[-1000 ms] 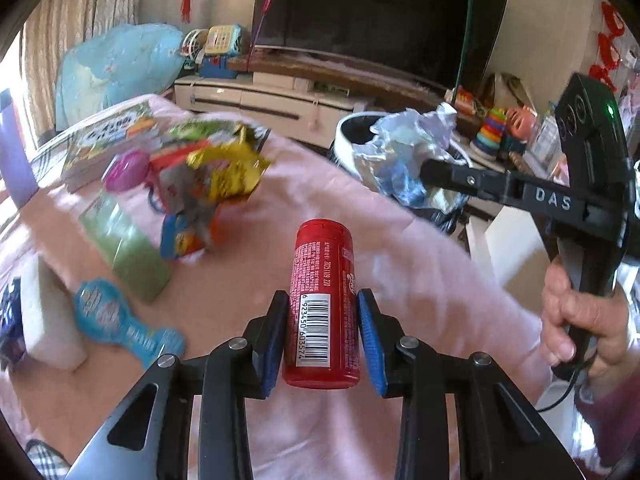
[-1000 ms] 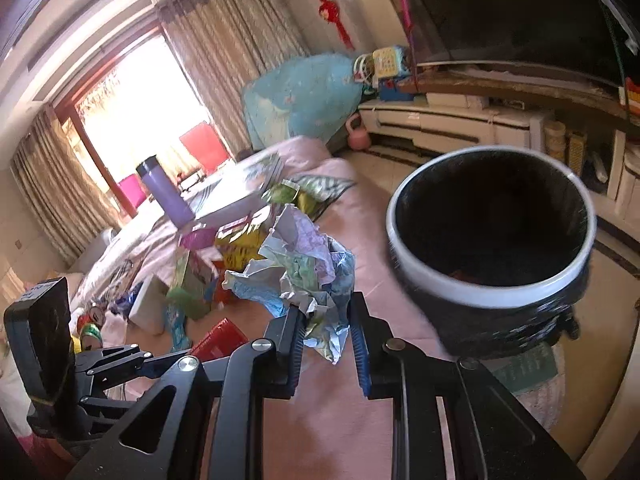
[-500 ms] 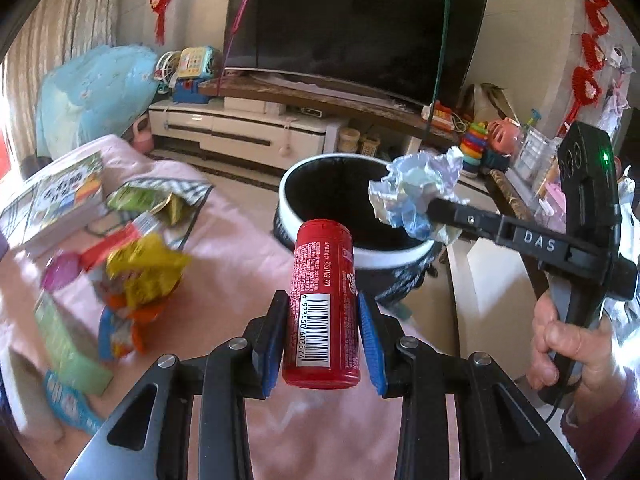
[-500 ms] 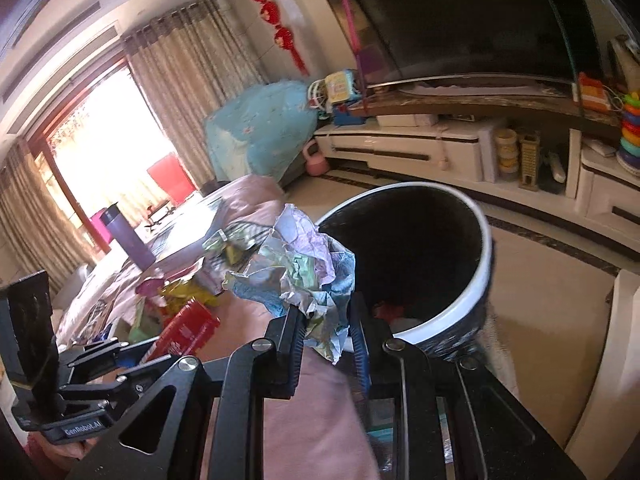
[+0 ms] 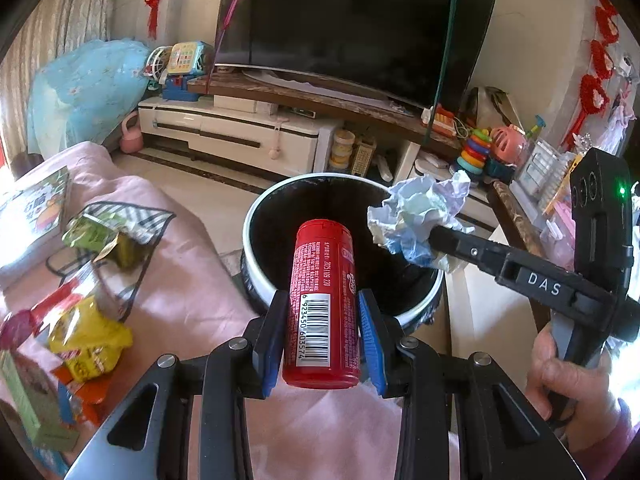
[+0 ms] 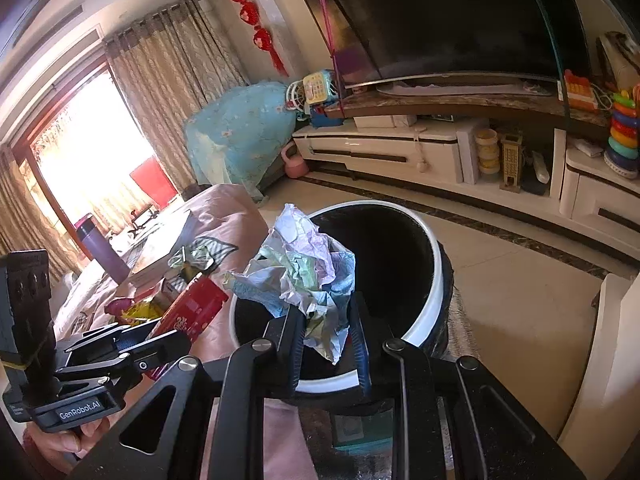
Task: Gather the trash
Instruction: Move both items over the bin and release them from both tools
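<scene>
The left tool (image 5: pixel 323 336) points forward and down, its blue pads pressed on both sides of a red can (image 5: pixel 323 308) that stands upright between them, barcode facing the camera. The right tool (image 6: pixel 327 342) also tilts downward, its narrow-set pads clamped on a crumpled paper wad (image 6: pixel 304 272). In the left wrist view the right tool reaches in from 3 o'clock toward the centre, with the right hand (image 5: pixel 568 380) wrapped around its handle at 4 o'clock. In the right wrist view the left hand (image 6: pixel 64 440) grips its handle at 8 o'clock.
</scene>
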